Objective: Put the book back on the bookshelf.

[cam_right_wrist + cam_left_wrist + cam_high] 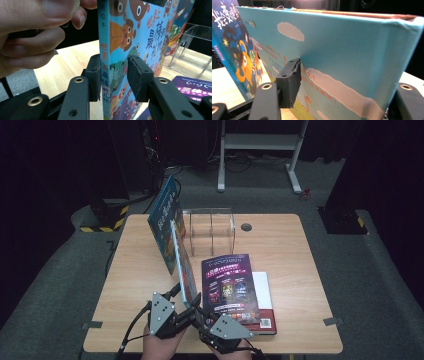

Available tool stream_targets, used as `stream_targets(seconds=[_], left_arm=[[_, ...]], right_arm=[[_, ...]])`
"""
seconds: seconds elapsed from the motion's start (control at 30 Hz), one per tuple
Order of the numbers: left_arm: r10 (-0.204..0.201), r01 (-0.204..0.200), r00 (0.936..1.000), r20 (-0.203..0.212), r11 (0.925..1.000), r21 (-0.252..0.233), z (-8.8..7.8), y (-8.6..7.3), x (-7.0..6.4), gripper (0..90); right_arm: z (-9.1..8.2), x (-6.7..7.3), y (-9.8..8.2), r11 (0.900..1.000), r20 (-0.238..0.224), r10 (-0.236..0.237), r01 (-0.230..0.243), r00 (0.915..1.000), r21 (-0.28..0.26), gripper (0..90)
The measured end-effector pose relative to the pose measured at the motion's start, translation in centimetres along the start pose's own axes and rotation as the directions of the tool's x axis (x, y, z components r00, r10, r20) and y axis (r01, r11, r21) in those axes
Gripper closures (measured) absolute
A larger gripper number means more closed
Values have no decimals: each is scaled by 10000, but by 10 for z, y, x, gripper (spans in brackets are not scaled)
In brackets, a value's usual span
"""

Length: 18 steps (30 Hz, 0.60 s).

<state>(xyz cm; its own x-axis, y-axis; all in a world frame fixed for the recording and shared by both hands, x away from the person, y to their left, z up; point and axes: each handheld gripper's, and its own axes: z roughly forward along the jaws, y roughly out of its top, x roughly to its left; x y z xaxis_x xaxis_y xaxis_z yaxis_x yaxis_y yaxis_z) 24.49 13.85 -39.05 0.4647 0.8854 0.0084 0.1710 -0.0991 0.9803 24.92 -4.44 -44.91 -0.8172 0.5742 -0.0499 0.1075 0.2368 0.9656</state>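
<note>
A thin blue picture book (pixel 184 265) stands upright on the table, its spine toward me. My left gripper (pixel 186 296) straddles its near end. In the left gripper view the jaws (pixel 349 92) stand wide around the cyan back cover (pixel 342 45); one pad (pixel 292 80) rests at the cover and the far pad is hidden. My right gripper (pixel 199 314) sits lower on the same end. In its own view the spine (pixel 104 55) stands between the jaws of my right gripper (pixel 113 75), with a gap on the cover side.
A second blue book (pixel 165 215) leans against a clear acrylic rack (pixel 210 231) at the back. A purple book (pixel 232 287) lies flat on a white one (pixel 264 287) to the right. A hand (pixel 37 30) is close beside the spine. The wooden table (pixel 280 235) has a cable hole (pixel 246 226).
</note>
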Motion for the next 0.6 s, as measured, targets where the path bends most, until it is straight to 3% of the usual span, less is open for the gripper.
stream_targets(seconds=[0.23,0.4,0.6], left_arm=[[179,-178,9998,-127,9998,69,-7,-3,5,406],[280,-281,9996,-76,9995,-134,-11,-4,6,534],[423,-431,9987,-298,9987,-283,-15,-4,11,584]], right_arm=[[0,0,1,9999,-481,-77,73,9988,-75,621],[-2,1,1,9995,-771,-184,163,9969,-279,618],[-7,-7,1,9985,-639,44,-78,9979,-537,617]])
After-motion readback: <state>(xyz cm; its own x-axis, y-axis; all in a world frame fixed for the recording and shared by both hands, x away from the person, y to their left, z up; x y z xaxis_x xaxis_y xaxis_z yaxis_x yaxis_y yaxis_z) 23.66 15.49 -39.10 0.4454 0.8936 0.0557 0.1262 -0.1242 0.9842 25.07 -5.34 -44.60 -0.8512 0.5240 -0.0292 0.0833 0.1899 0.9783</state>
